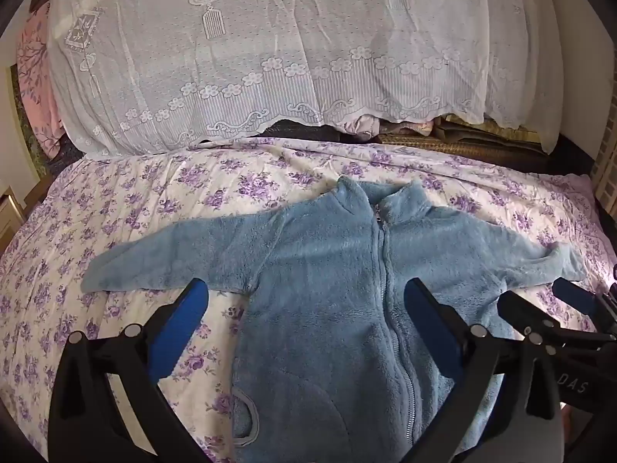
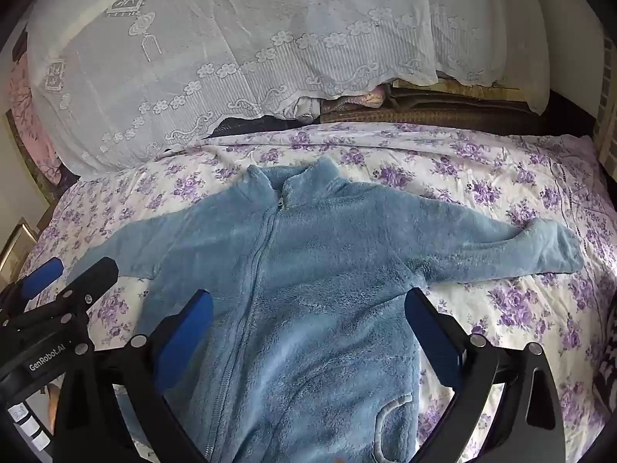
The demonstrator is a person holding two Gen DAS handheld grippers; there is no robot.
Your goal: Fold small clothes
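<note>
A small blue fleece zip jacket (image 1: pixel 331 270) lies flat, front up, on the floral bedspread (image 1: pixel 115 200), both sleeves spread sideways. It also shows in the right wrist view (image 2: pixel 308 270). My left gripper (image 1: pixel 306 293) is open above the jacket's left half, holding nothing. My right gripper (image 2: pixel 308 301) is open above the jacket's right half, holding nothing. The right gripper's fingers (image 1: pixel 570 301) show at the right edge of the left wrist view. The left gripper's fingers (image 2: pixel 69 277) show at the left edge of the right wrist view.
A big pile covered by a white lace cloth (image 1: pixel 270 58) stands at the back of the bed. Folded fabrics and a woven mat (image 1: pixel 443 135) lie under its edge. A pink floral cloth (image 1: pixel 34 77) is at the far left.
</note>
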